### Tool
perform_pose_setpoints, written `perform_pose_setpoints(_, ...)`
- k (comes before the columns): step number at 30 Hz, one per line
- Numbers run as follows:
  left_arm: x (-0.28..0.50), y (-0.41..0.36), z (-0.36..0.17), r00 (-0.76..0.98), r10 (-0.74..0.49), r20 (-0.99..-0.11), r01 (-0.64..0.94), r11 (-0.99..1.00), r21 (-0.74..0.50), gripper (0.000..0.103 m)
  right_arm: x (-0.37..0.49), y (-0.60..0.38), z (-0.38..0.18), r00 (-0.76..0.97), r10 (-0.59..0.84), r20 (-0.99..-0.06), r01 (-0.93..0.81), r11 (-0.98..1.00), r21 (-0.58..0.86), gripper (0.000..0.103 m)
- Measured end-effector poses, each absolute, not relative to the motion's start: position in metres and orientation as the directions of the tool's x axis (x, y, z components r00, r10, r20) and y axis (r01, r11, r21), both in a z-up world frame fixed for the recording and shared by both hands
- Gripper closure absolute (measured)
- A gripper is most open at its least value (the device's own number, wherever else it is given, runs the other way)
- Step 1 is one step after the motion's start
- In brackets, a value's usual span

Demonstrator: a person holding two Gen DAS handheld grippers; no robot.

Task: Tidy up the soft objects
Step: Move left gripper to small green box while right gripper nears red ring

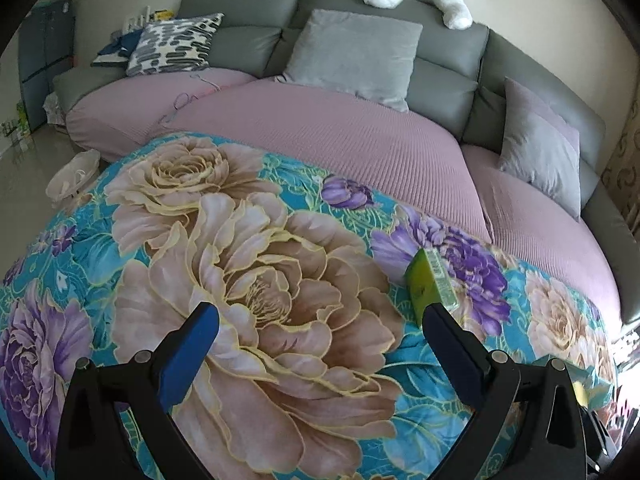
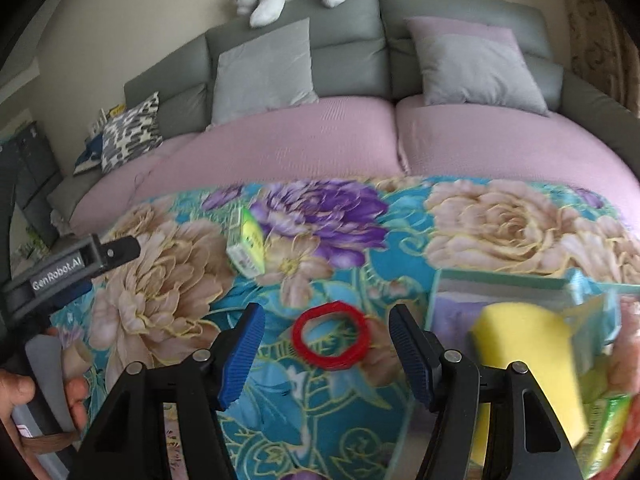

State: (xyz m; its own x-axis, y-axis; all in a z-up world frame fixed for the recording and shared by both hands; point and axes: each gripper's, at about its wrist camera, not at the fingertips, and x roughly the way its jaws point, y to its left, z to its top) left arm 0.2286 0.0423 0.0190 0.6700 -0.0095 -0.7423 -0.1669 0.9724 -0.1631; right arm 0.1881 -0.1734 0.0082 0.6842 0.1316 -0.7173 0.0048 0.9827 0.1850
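Red ring on floral blanket, between spread right claw fingers.

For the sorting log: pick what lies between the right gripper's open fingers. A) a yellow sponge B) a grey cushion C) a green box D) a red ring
D: in the right wrist view the red ring lies on the flowered blanket between the open fingers of the right gripper; the yellow sponge sits off to the side.

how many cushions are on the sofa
3, perhaps more hidden: a black-and-white patterned square cushion at the left end, a plain grey square fabric cushion in the middle, and a grey-and-lilac square cushion at the right.
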Motion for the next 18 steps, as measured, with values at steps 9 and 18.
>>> perform_pose_setpoints(9,0.243,0.043,-0.009,0.581,-0.039,-0.813,-0.13,0.982,-0.14,0.002,0.201,-0.17,-0.021,0.627,0.097,-0.773,0.045,0.986,0.161,0.035)
perform_pose_setpoints(18,0.249,0.04,-0.029,0.513,-0.033,-0.858,-0.112,0.988,-0.105,0.002,0.209,-0.158,-0.032,0.596,0.079,-0.799,0.031,0.992,0.12,0.035)
